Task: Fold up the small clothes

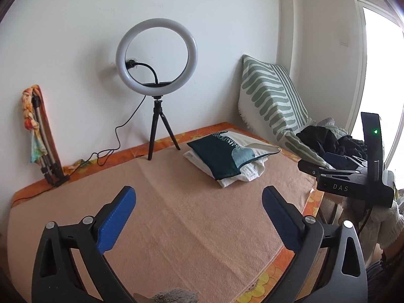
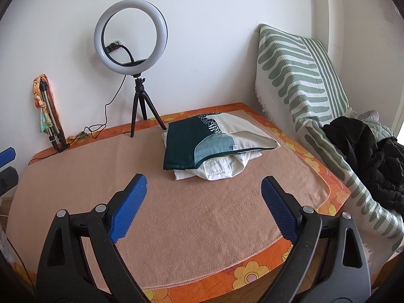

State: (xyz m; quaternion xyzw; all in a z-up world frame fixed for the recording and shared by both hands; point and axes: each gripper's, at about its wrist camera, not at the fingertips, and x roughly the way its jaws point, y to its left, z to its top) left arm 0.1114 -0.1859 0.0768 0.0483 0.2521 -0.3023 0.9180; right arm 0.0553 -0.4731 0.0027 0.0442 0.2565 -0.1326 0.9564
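Observation:
A folded stack of clothes lies at the back of the table: a dark teal, light blue and cream patterned piece [image 1: 224,151] [image 2: 199,144] on top of a folded white garment [image 1: 242,173] [image 2: 219,170]. My left gripper [image 1: 199,197] hovers open over the peach cloth, short of the stack, with nothing between its blue pads. My right gripper [image 2: 204,185] is also open and empty, just in front of the white garment. In the left wrist view the right gripper's black body [image 1: 353,179] shows at the right edge. A grey bit of fabric [image 1: 174,296] peeks in at the bottom edge.
A peach cloth [image 2: 202,222] covers the table over an orange floral sheet [image 2: 252,272]. A ring light on a black tripod [image 1: 156,85] [image 2: 131,38] stands at the back by the wall, cable trailing left. A green-striped cushion [image 2: 298,75] and dark clothes [image 2: 373,156] lie at the right.

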